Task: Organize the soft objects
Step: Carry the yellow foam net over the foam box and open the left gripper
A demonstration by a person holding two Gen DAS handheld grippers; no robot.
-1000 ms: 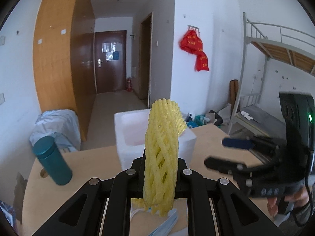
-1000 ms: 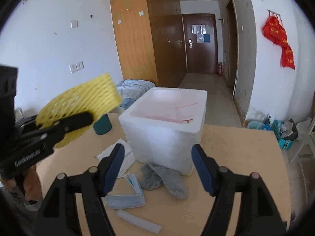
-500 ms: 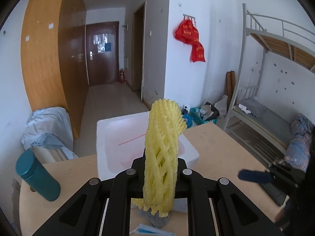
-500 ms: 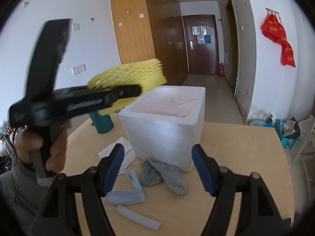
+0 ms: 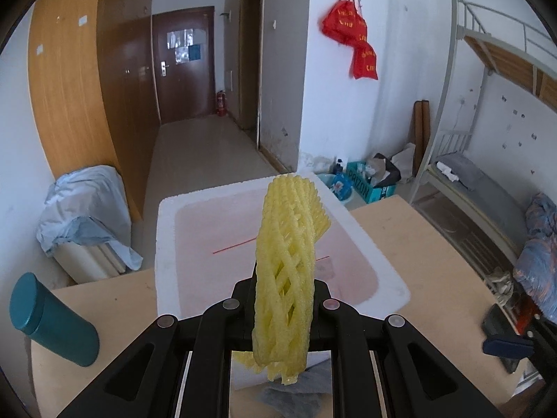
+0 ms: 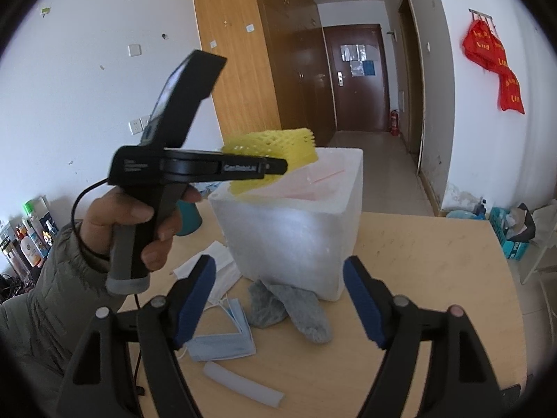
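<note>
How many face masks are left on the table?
2 at least: a white mask left of the foam box, a blue mask nearer the camera; that may be a stack.

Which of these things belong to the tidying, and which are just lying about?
Job: yellow foam net in the left gripper, white foam box, grey sock, face masks.
Lying about: teal bottle, red bags, bunk bed.

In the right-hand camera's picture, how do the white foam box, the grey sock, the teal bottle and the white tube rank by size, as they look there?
Largest to smallest, as they look in that view:
1. White foam box
2. Grey sock
3. White tube

The teal bottle is mostly hidden behind the hand, so it cannot be ranked fairly.
</note>
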